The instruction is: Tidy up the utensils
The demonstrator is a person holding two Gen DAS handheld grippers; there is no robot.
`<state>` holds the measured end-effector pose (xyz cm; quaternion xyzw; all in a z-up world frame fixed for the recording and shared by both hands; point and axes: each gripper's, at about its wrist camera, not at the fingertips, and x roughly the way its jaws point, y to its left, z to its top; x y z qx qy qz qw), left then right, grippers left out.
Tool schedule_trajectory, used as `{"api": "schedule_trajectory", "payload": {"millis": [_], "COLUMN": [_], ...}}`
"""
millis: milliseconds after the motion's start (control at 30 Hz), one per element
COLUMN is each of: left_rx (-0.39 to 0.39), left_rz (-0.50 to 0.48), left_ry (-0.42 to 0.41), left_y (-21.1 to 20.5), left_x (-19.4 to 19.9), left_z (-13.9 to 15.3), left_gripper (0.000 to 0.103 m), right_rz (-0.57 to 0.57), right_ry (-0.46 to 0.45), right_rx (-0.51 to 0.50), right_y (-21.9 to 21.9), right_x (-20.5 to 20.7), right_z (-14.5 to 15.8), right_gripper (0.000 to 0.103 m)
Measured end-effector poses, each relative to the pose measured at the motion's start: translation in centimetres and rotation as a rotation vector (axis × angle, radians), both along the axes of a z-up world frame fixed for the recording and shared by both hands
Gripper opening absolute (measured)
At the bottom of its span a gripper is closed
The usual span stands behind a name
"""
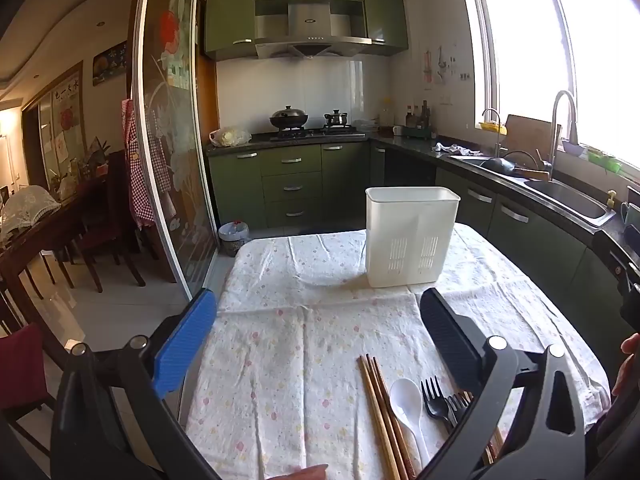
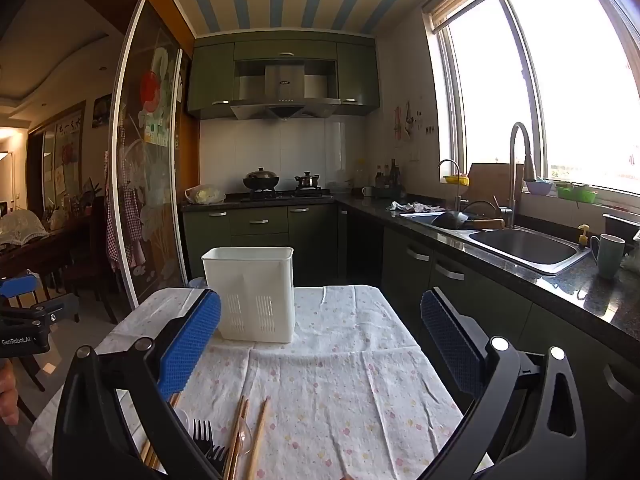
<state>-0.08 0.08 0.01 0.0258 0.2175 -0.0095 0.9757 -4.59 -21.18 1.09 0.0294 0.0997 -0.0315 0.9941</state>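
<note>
A white plastic utensil holder (image 1: 412, 236) (image 2: 250, 292) with slotted walls stands upright at the far part of the cloth-covered table (image 1: 304, 344) (image 2: 344, 380). Near the front edge lie wooden chopsticks (image 1: 380, 404) (image 2: 256, 436), a white spoon (image 1: 408, 404), black forks (image 1: 436, 404) (image 2: 202, 434) and a clear spoon (image 2: 244, 436). My left gripper (image 1: 318, 336) hovers open above the cloth, left of the utensils. My right gripper (image 2: 320, 342) is open too, above the table to the right of the utensils. Nothing is between either pair of fingers.
Green cabinets, a stove with pots (image 1: 290, 118) and a dark counter with a sink (image 2: 528, 246) and faucet run along the back and right. A glass sliding door (image 1: 172, 140) and dining chairs are at left. A green mug (image 2: 608, 254) sits by the sink.
</note>
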Motion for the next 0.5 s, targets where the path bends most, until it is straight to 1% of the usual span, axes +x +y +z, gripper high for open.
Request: {"api": "schedule_trajectory", "payload": {"millis": [300, 333, 500], "left_rx": [0.000, 0.002, 0.003], "left_rz": [-0.005, -0.003, -0.002], "left_ry": [0.016, 0.017, 0.024], "left_y": [0.40, 0.18, 0.15], "left_x": [-0.20, -0.09, 0.10], "left_z": [0.30, -0.17, -0.07], "left_gripper": [0.097, 0.097, 0.097], "right_rz": [0.001, 0.002, 0.000], "right_ry": [-0.007, -0.007, -0.007], "right_rx": [-0.003, -0.002, -0.004], "right_y": [0.03, 0.02, 0.02], "right_x": [-0.13, -0.11, -0.07], "right_z": [0.08, 0.09, 0.06], "right_gripper": [0.099, 0.099, 0.099]}}
